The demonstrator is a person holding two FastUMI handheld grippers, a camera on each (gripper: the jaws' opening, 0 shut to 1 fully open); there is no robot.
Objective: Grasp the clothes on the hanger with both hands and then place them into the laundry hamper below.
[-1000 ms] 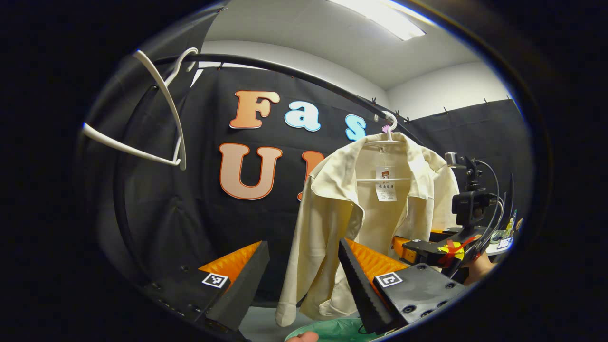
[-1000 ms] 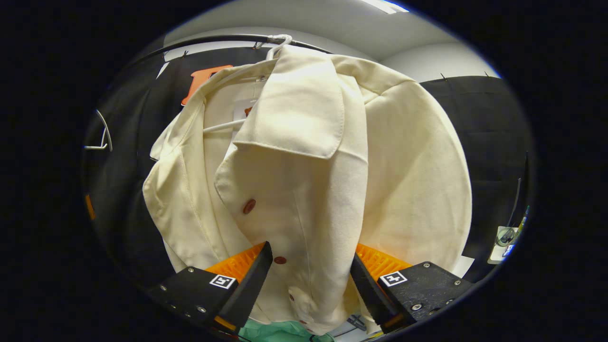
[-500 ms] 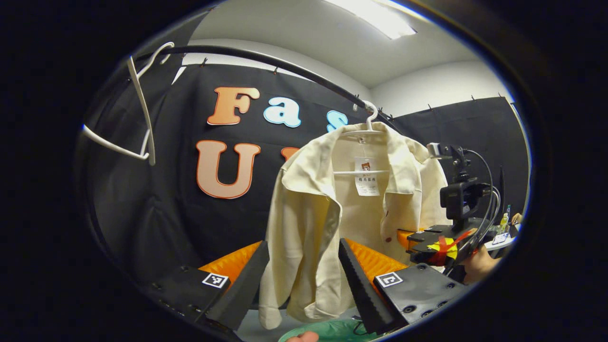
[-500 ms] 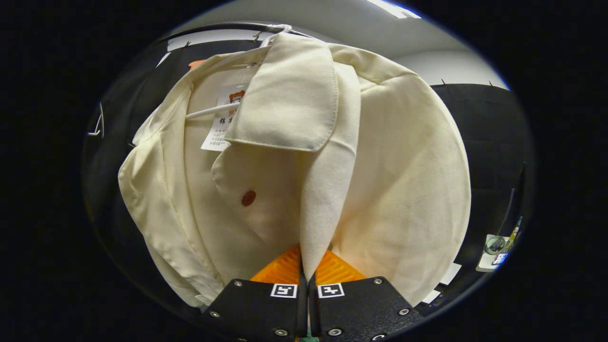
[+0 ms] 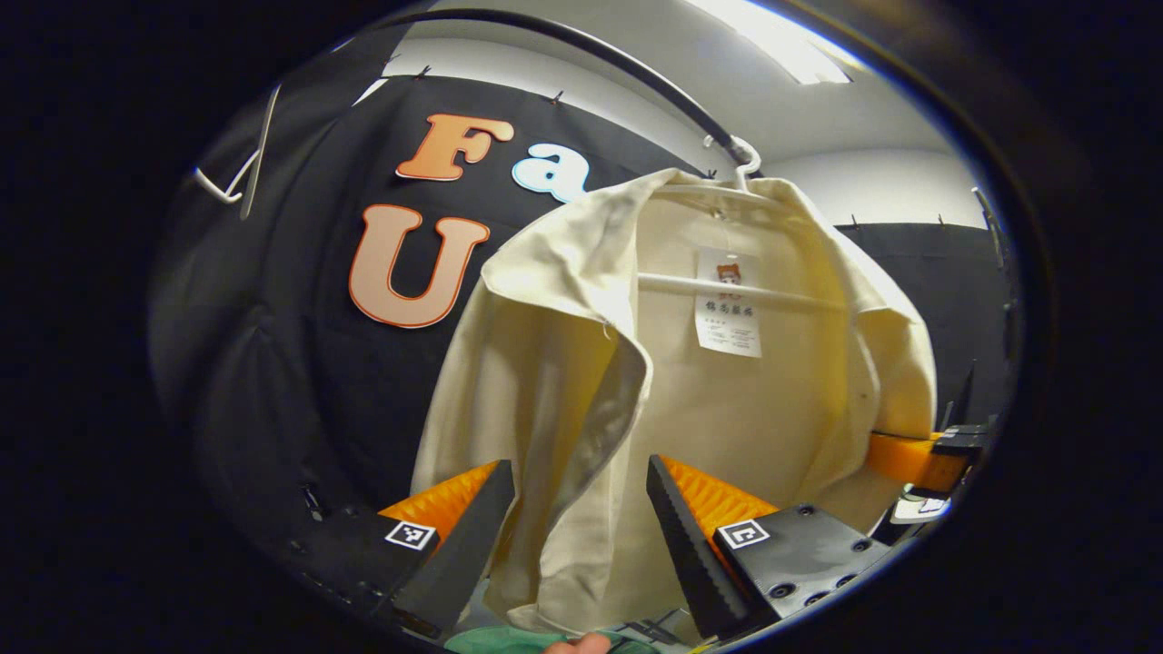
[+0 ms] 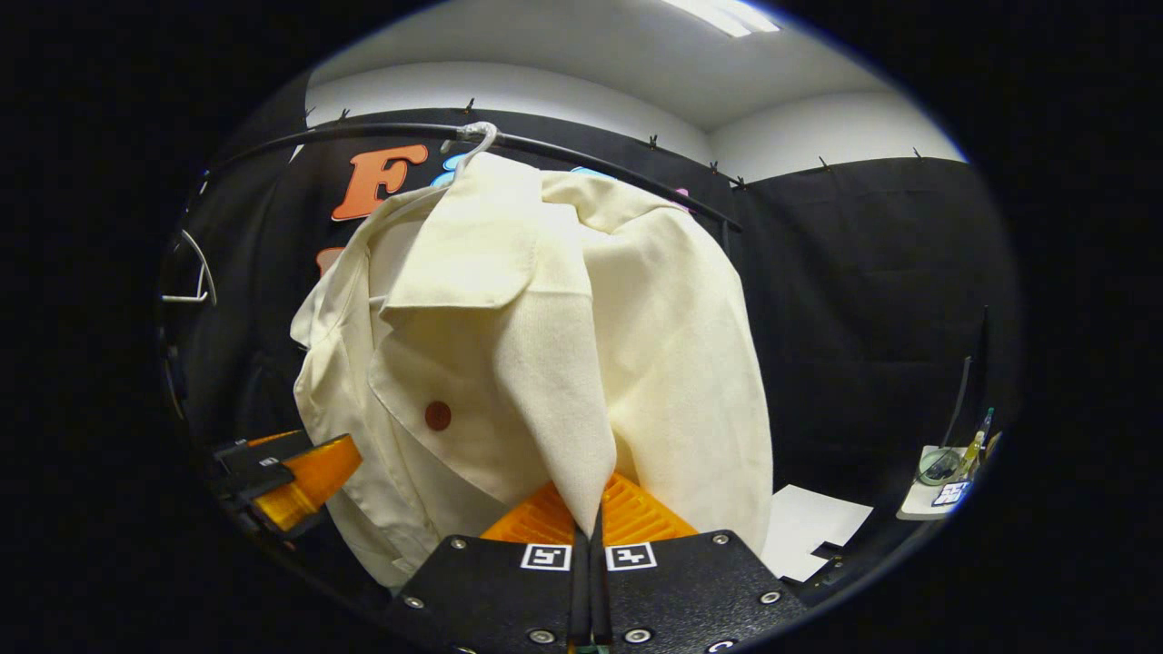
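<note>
Black cloth lines the booth on two sides, under a white ceiling with a bright strip light [image 5: 781, 54]. Across the cloth runs a dark curved rail [image 6: 363, 136], and everything is told from that rail.

From the rail hangs a white hanger [image 6: 477, 141] by its hook, and on it the cream shirt [image 6: 545, 345], open at the front, collar folded out, with a paper tag [image 5: 729, 304] inside below the neck and a round reddish button [image 6: 438, 415] on the front panel. The weave is plain and matte, falling in soft folds. Farther along the rail, to the shirt's left, a second white hanger [image 6: 186, 272] hangs bare.

Well below the rail, under the shirt's hem, a strip of green hamper [image 5: 509, 640] rim shows at the bottom of the left gripper view; what lies inside cannot be told.

The right gripper [image 6: 589, 518] is pressed together on a fold of the shirt's front edge, with the cloth drawn down to a point between its ribbed pads. The left gripper [image 5: 581, 509] is spread wide, the shirt's other front panel hanging between its fingers without either visibly pressing it.

Low and right of the rail, white paper [image 6: 809, 536] lies on a surface beside the cloth.
</note>
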